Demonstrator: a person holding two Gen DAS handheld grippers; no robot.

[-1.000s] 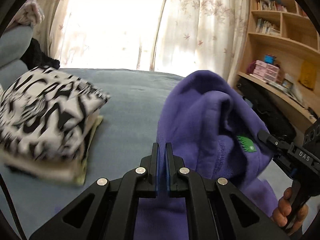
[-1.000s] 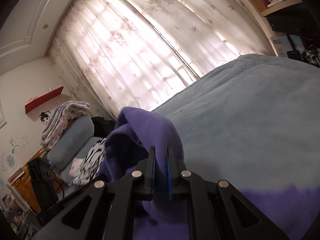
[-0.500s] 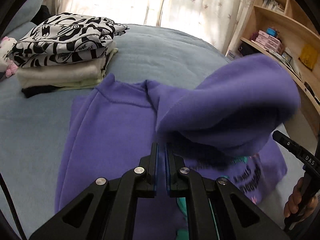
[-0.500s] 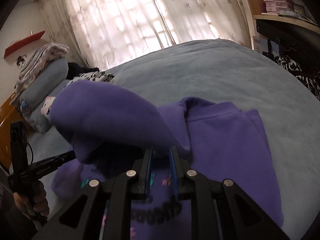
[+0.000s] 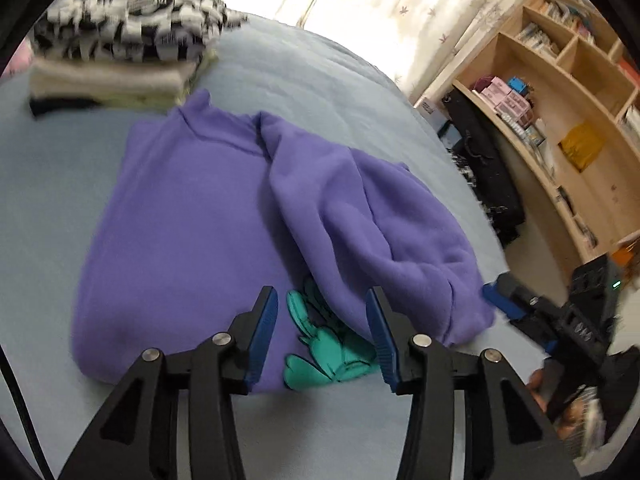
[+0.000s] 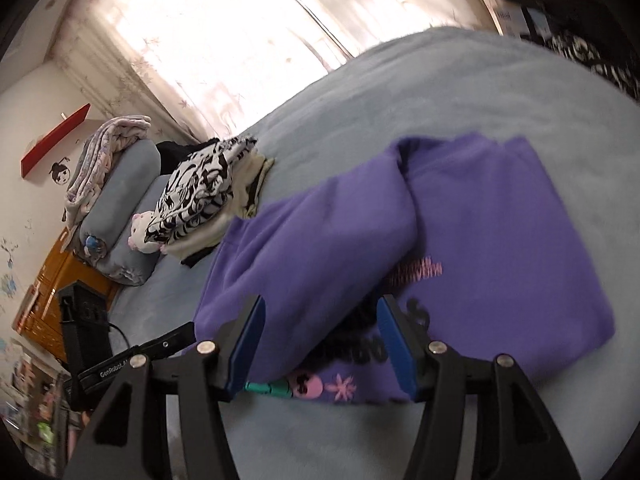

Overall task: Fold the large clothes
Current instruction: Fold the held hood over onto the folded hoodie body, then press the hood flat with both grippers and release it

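A purple sweatshirt (image 5: 188,216) lies on the light blue bed (image 5: 328,92), with one side folded loosely over its printed front; a teal print (image 5: 332,352) shows at the hem. It also shows in the right wrist view (image 6: 492,236). My left gripper (image 5: 322,334) is open and empty just above the hem. My right gripper (image 6: 320,344) is open and empty over the folded flap (image 6: 316,248). The right gripper also shows at the right edge of the left wrist view (image 5: 560,320), and the left gripper at the lower left of the right wrist view (image 6: 132,360).
A stack of folded clothes with a black-and-white top (image 5: 128,36) sits at the far left of the bed, also in the right wrist view (image 6: 204,192). Pillows (image 6: 120,208) lie beyond it. Wooden shelves (image 5: 560,92) stand to the right. Curtains (image 6: 224,32) hang behind.
Both grippers opened and let go of the purple sweatshirt. The lifted part has dropped onto the garment, and both grippers have drawn back toward the hem.
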